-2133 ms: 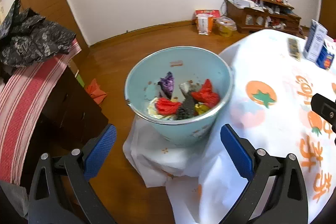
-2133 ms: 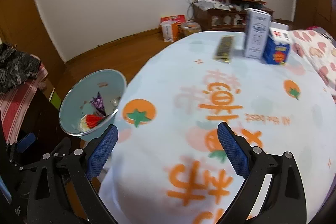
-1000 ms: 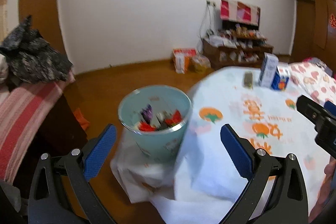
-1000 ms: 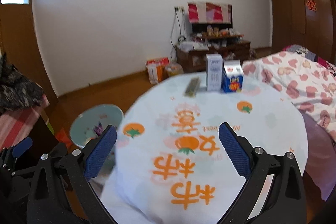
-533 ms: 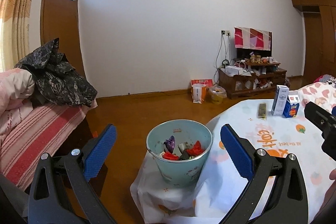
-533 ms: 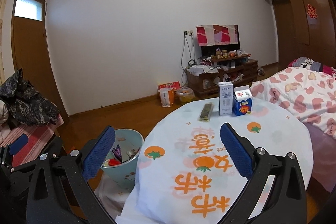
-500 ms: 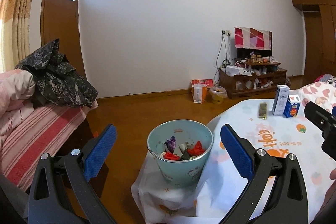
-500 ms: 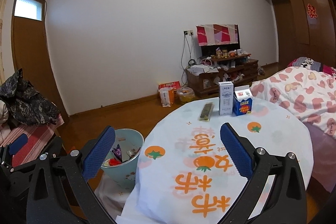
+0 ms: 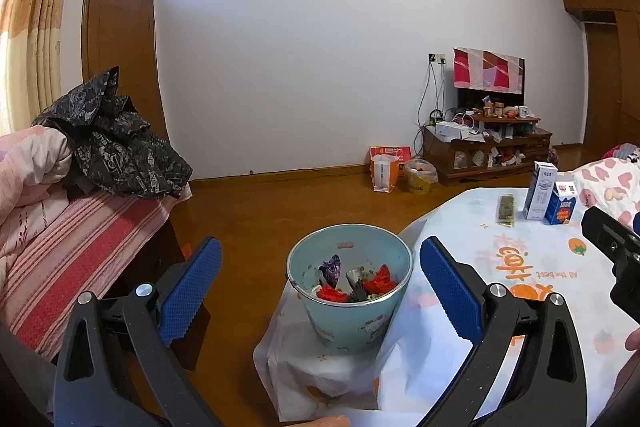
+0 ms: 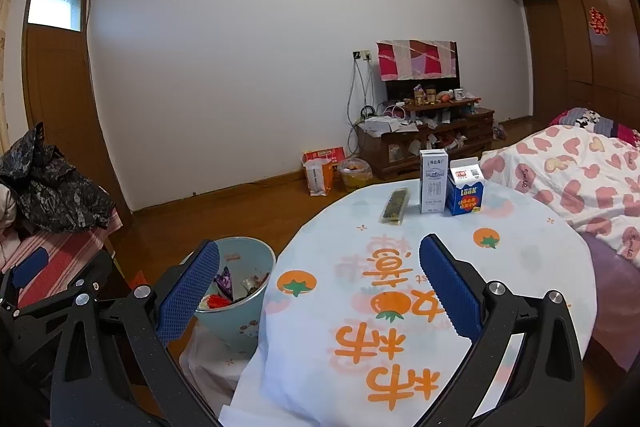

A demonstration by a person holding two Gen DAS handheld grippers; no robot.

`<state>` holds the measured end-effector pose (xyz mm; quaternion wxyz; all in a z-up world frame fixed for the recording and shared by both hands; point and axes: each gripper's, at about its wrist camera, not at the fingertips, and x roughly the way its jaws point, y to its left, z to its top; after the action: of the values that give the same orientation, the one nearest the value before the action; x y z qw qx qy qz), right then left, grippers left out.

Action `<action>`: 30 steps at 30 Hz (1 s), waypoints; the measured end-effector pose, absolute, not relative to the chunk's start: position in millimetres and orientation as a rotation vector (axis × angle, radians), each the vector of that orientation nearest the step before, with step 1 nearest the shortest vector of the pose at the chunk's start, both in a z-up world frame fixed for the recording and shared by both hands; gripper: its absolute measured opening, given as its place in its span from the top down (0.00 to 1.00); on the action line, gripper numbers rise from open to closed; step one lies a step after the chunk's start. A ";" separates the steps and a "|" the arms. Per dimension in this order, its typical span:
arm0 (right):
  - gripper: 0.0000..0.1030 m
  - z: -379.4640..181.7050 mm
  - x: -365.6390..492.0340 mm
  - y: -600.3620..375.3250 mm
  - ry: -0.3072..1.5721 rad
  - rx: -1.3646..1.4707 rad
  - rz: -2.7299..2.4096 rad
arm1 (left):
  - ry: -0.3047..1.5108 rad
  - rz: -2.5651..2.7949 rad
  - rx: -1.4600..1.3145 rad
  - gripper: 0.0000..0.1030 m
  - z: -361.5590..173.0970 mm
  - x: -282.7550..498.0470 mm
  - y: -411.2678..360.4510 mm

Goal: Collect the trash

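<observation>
While both claws hang spread and empty, left claw (image 9: 320, 287) faces the teal bin (image 9: 352, 319) holding red and purple wrappers, just beside the table (image 10: 520, 267). Right claw (image 10: 320, 287) is over the tablecloth; snack packet (image 10: 395, 206) and two cartons (image 10: 450, 183) sit at the far edge.

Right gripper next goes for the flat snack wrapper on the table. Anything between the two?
Nothing visible does. The right gripper is open over bare tablecloth, and the snack wrapper lies flat ahead. The white carton and blue carton stand to the wrapper's right, apart from it.
</observation>
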<state>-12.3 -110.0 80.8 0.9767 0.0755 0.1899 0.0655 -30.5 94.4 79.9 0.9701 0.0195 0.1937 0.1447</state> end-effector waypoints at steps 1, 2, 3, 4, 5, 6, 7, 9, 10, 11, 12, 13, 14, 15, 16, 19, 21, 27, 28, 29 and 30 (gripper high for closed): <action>0.04 80.8 -12.6 -109.5 0.381 0.151 0.133 | 0.392 0.294 0.039 0.06 80.2 -30.9 94.8; 0.04 80.8 -12.4 -109.7 0.381 0.150 0.134 | 0.391 0.298 0.039 0.06 80.6 -31.4 95.1; 0.04 80.6 -12.8 -109.8 0.380 0.149 0.135 | 0.389 0.299 0.040 0.06 80.7 -32.1 95.1; 0.04 80.4 -13.1 -109.2 0.381 0.147 0.135 | 0.387 0.300 0.042 0.06 81.0 -32.6 94.7; 0.04 80.4 -13.2 -108.9 0.381 0.148 0.135 | 0.385 0.300 0.044 0.06 81.3 -33.2 94.4; 0.04 80.3 -13.6 -108.7 0.382 0.148 0.136 | 0.384 0.299 0.044 0.06 81.7 -33.6 94.0; 0.04 80.2 -14.0 -108.9 0.381 0.150 0.135 | 0.382 0.299 0.044 0.06 82.1 -34.3 93.8; 0.04 80.4 -14.3 -109.3 0.379 0.154 0.133 | 0.379 0.300 0.043 0.06 82.9 -35.3 93.6; 0.04 80.2 -14.7 -109.3 0.378 0.158 0.134 | 0.377 0.301 0.043 0.06 83.2 -35.5 93.7; 0.04 80.0 -15.5 -109.6 0.378 0.159 0.134 | 0.376 0.303 0.045 0.06 83.4 -35.7 93.5; 0.04 80.1 -15.4 -109.7 0.377 0.158 0.134 | 0.375 0.303 0.046 0.06 83.5 -36.0 93.3; 0.04 80.1 -15.4 -109.5 0.377 0.157 0.134 | 0.376 0.302 0.045 0.06 83.5 -36.0 93.2; 0.04 80.0 -15.5 -109.3 0.378 0.156 0.135 | 0.377 0.302 0.044 0.06 83.4 -35.9 93.1; 0.04 80.0 -15.3 -109.5 0.379 0.158 0.134 | 0.377 0.303 0.044 0.06 83.4 -36.1 93.1; 0.04 80.1 -15.9 -109.6 0.379 0.158 0.136 | 0.378 0.305 0.045 0.06 83.4 -36.2 93.0; 0.05 81.4 -17.8 -110.1 0.379 0.160 0.140 | 0.376 0.305 0.044 0.06 84.2 -36.9 92.5; 0.04 81.8 -17.8 -110.0 0.379 0.157 0.140 | 0.376 0.305 0.043 0.06 84.4 -36.6 92.8; 0.04 83.5 -17.3 -108.6 0.384 0.156 0.143 | 0.372 0.305 0.040 0.06 85.1 -37.2 93.4; 0.04 83.6 -17.5 -108.4 0.384 0.154 0.143 | 0.373 0.305 0.040 0.06 85.2 -37.3 93.7; 0.04 83.8 -17.6 -108.1 0.382 0.152 0.142 | 0.373 0.306 0.040 0.06 85.1 -37.3 93.8; 0.04 84.0 -17.1 -107.7 0.382 0.151 0.143 | 0.374 0.306 0.039 0.06 85.2 -37.5 93.6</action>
<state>-17.1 -107.7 84.0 0.9765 0.0749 0.1893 0.0707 -37.5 93.6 85.2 0.9707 0.0191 0.1852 0.1517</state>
